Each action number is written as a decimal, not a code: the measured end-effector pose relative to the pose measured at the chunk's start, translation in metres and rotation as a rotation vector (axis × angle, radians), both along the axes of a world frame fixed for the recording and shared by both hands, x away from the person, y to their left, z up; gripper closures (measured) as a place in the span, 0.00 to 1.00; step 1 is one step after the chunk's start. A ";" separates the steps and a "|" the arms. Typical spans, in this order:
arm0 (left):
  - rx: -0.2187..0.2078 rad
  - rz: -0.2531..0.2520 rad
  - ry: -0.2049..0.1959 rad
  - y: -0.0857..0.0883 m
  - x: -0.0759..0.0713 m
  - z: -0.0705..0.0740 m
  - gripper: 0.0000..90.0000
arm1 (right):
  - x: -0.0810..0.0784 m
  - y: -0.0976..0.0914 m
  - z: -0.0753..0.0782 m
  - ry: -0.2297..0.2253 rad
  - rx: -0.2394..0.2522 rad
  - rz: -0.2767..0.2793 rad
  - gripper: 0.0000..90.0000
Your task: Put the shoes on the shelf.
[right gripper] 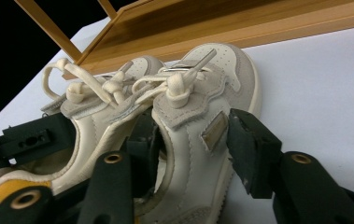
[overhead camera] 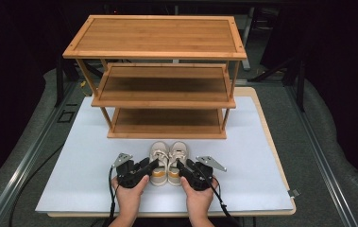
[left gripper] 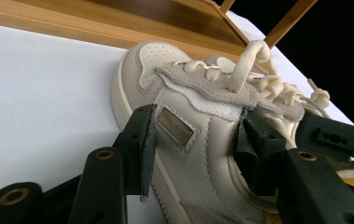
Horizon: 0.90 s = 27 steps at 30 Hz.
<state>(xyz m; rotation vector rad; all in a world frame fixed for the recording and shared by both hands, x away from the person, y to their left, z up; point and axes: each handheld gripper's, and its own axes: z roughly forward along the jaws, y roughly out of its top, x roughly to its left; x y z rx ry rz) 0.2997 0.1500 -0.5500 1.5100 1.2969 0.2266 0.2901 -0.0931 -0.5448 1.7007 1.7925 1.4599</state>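
Two small cream leather sneakers (overhead camera: 168,162) sit just before the three-tier bamboo rack (overhead camera: 160,75). Left gripper (left gripper: 195,140) clamps one shoe's side wall and collar; right gripper (right gripper: 191,140) likewise — light, soft uppers, so grip near the stiffer collar.

A three-tier bamboo shoe rack (overhead camera: 155,75) stands on the far half of the bench (overhead camera: 87,161), its open front facing the near edge. All three shelves are bare. Its top shelf (overhead camera: 157,35) is the widest as seen from above, with a raised rim and small dark fixings at the corners. The bench carries a white sheet over a pale wooden board whose edge shows at the right side (overhead camera: 273,151). A grey carpeted floor (overhead camera: 328,142) surrounds it, with dark rails running alongside.
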 end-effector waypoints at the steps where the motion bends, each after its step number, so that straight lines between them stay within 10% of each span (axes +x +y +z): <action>1: 0.001 0.000 -0.001 0.000 0.000 0.000 0.58 | 0.001 0.000 -0.001 -0.010 0.010 -0.006 0.62; 27: 0.011 -0.004 -0.008 0.000 0.001 0.001 0.61 | 0.001 -0.002 -0.001 0.000 0.028 0.001 0.62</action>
